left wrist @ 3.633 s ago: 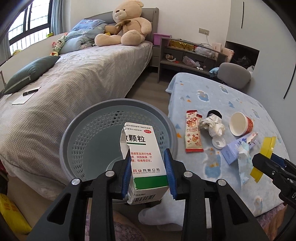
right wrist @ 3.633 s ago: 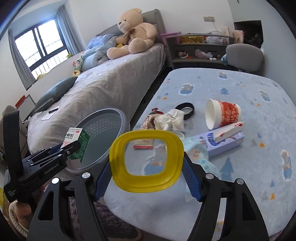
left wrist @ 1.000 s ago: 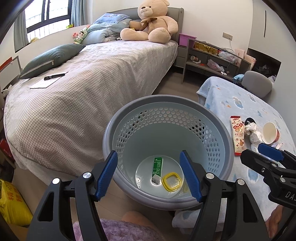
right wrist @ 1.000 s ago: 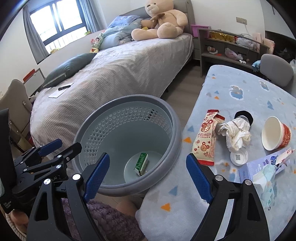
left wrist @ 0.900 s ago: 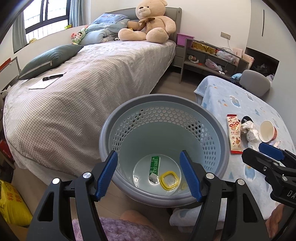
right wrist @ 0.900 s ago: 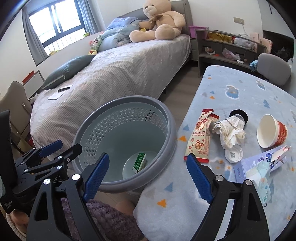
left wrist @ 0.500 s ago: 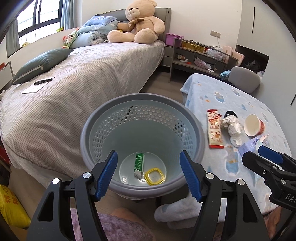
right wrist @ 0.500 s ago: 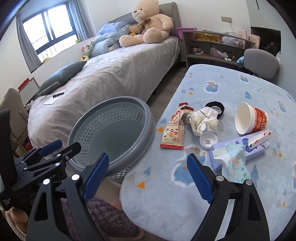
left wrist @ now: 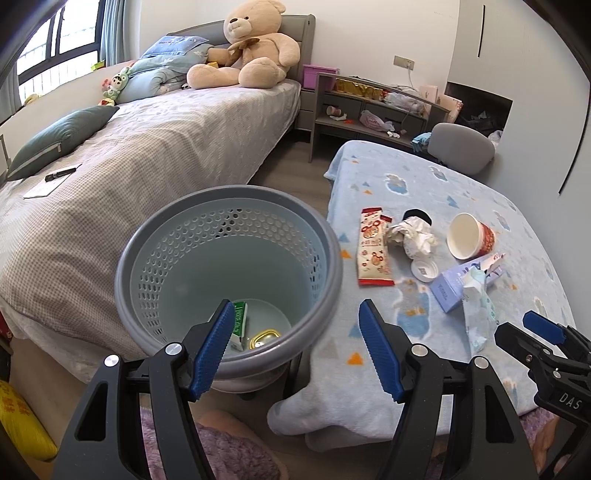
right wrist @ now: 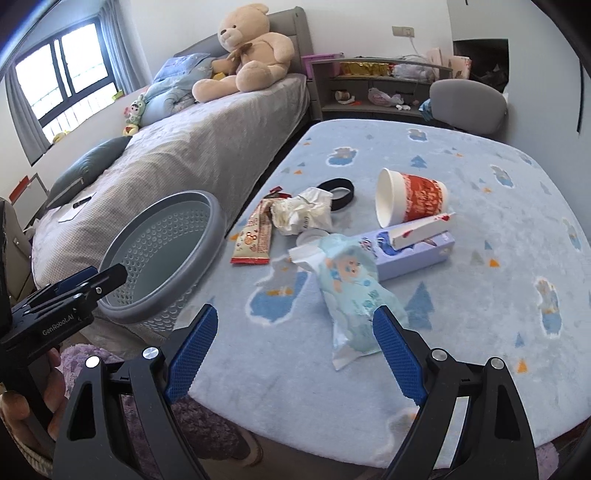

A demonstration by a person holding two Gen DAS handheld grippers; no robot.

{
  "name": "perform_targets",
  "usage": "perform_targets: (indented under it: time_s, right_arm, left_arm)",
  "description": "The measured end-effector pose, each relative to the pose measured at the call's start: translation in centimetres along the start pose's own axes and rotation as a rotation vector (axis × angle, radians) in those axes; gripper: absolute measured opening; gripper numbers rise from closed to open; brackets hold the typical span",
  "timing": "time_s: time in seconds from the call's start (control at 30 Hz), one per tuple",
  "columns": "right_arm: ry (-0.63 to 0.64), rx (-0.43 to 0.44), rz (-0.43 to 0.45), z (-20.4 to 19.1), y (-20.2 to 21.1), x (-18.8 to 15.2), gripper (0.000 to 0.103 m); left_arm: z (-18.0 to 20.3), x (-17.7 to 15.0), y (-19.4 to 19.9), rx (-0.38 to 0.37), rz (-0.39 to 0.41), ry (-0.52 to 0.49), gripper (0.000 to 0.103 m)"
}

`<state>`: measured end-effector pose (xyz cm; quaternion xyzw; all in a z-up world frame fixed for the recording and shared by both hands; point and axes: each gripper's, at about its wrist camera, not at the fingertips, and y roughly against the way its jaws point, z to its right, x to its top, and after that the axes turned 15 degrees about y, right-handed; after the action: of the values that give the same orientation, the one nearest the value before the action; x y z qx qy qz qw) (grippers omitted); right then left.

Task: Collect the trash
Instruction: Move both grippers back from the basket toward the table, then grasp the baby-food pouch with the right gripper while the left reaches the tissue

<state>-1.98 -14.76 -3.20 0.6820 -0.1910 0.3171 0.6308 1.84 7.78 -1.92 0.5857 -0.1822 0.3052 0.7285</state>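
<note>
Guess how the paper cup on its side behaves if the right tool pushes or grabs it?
The cup lies on its side on the blanket, so a push would probably roll it in an arc, since it tapers. It looks empty, so likely light and quick to skid. Thin paper walls may crush under a hard squeeze; the right tool stands open, wide enough to span it.

I see a grey-covered bed at left under daylit windows, a low grey shelf against the far white wall, wood floor between.
</note>
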Motion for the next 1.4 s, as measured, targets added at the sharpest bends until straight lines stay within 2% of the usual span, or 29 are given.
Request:
perform_targets:
  time_s: [0.2, 0.37, 0.77, 0.9, 1.4]
  right_arm:
    - [-0.033, -0.042, -0.023, 2.5, -0.2, -1.9, 0.084]
    - [-0.04, -0.043, -0.042, 3.9, -1.3, -2.5, 0.084]
    - [-0.007, 0.023, -0.055, 4.7, -4.8, -1.0, 0.084]
    - [0.014, 0.014, -0.068, 4.5, -5.8, -0.5, 0.084]
    - [0.039, 0.005, -0.104, 4.0, -7.6, -0.2, 0.066]
  left_arm:
    - [1.6, -0.6, -0.2, 0.002, -0.017, -0.008, 0.067]
    - [2.6, -1.2, -0.4, 0.014, -0.029, -0.018, 0.067]
    - [3.4, -1.8, -1.0, 0.032, -0.046, -0.028, 0.067]
    - [3.3, -2.0, -1.2, 0.032, -0.052, -0.028, 0.067]
    - [3.0, -2.2, -1.9, 0.025, -0.073, -0.019, 0.067]
